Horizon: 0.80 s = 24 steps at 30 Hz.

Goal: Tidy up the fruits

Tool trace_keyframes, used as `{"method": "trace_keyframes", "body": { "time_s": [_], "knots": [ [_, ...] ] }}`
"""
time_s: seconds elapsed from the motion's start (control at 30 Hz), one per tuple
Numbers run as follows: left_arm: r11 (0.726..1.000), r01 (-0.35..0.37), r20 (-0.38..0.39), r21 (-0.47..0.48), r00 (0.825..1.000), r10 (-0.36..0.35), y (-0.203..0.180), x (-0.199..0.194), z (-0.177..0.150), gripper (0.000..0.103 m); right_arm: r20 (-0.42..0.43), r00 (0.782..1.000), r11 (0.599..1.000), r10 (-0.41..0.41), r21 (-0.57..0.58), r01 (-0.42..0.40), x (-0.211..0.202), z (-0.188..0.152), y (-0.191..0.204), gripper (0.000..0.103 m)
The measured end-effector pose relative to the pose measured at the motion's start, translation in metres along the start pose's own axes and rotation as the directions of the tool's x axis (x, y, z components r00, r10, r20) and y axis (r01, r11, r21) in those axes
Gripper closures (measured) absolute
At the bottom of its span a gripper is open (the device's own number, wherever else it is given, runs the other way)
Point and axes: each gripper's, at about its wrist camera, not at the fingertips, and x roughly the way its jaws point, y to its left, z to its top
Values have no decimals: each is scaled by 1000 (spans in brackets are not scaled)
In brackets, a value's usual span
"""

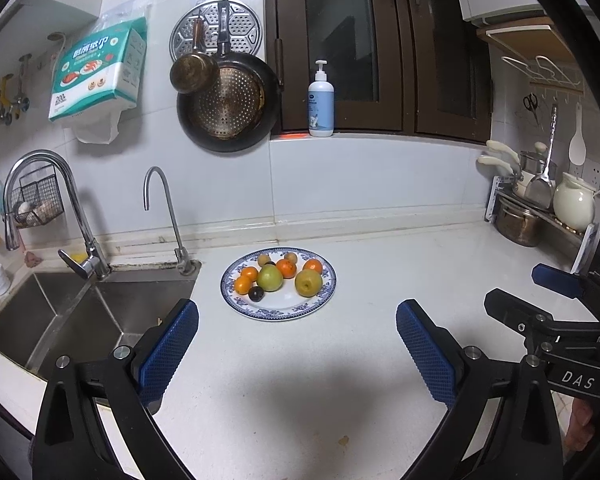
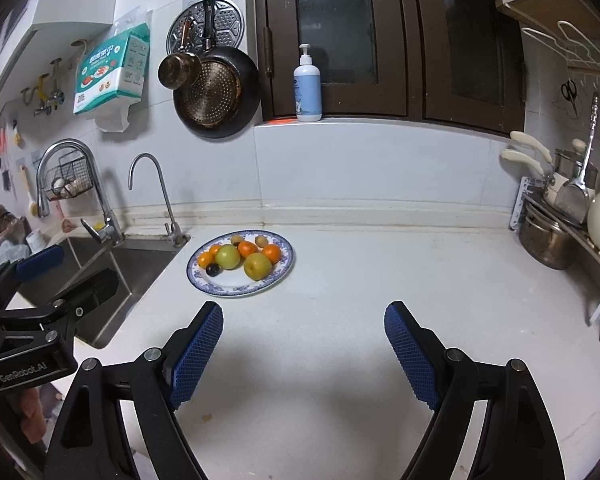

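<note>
All the fruits (image 1: 278, 276) lie together on the blue-rimmed plate (image 1: 324, 300), which sits on the counter (image 1: 300, 380) toward its back edge, just beside the sink (image 1: 100, 312) corner; this fits fruit just gathered or fruit waiting to be sorted. The left gripper (image 1: 298, 354) and right gripper (image 2: 303, 350) hang spread wide and empty near the front edge; any grasp should close gently on one round fruit, since neighbours touch and roll.

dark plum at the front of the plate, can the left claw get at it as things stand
Probably yes. The left claw is open, bare counter lies between it and the plate, and the plum sits at the near edge, though close beside an orange.
</note>
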Motion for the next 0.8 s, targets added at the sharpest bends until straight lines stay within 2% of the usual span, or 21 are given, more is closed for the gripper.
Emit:
{"method": "trace_keyframes", "body": {
  "time_s": [0.23, 0.8],
  "knots": [
    [1000, 0, 18, 9, 1000, 0, -4, -9, -2, 0, 6, 1000, 1000, -2, 4, 2, -8, -4, -4, 19],
    [1000, 6, 6, 0, 1000, -6, -6, -14, -8, 0, 4, 1000, 1000, -6, 5, 6, -12, -9, -7, 19]
  ]
}}
